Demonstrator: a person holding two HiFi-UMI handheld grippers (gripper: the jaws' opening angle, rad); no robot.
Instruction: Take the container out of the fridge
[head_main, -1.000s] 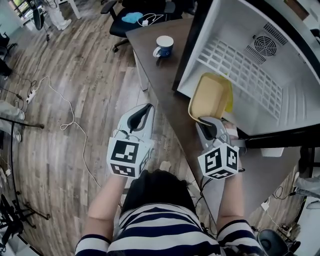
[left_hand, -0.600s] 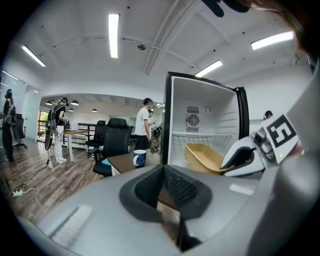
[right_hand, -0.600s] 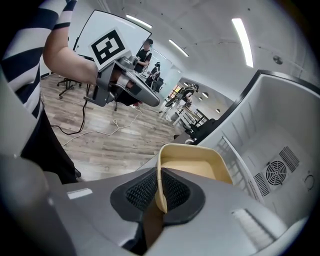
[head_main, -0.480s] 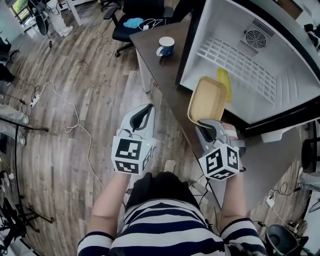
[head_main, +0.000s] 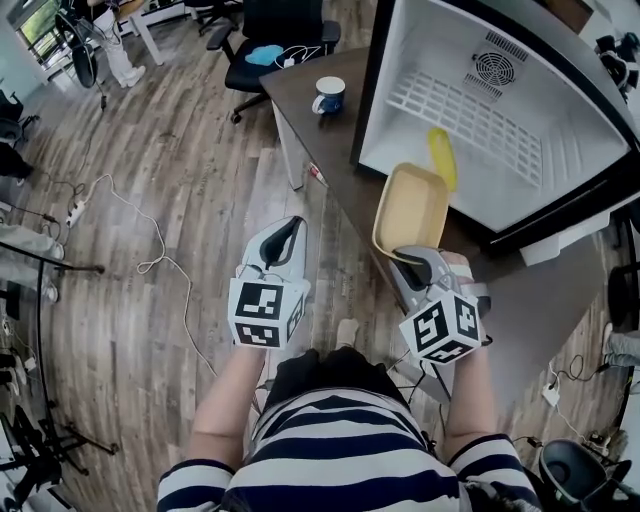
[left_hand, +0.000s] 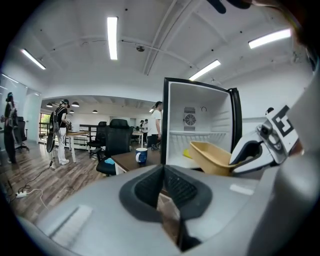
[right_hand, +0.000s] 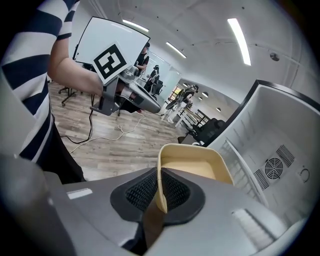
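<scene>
The container (head_main: 412, 208) is a shallow beige tub, empty, and I judge it light, with thin plastic walls that may bend a little. The right gripper (head_main: 410, 252) has its fingers closed on the near short wall, one inside the tub and one outside. Such a pinch on a single smooth edge could let it tilt or slip. It hangs outside the open fridge (head_main: 560, 150), above the tabletop (head_main: 335, 160), its far end near the fridge's front edge. A yellow piece (head_main: 441, 158) lies inside the fridge. The mug (head_main: 328, 94) is well apart. The left gripper (head_main: 290, 226), its fingers closed and empty, hangs over the floor (head_main: 150, 200), where there is open room
</scene>
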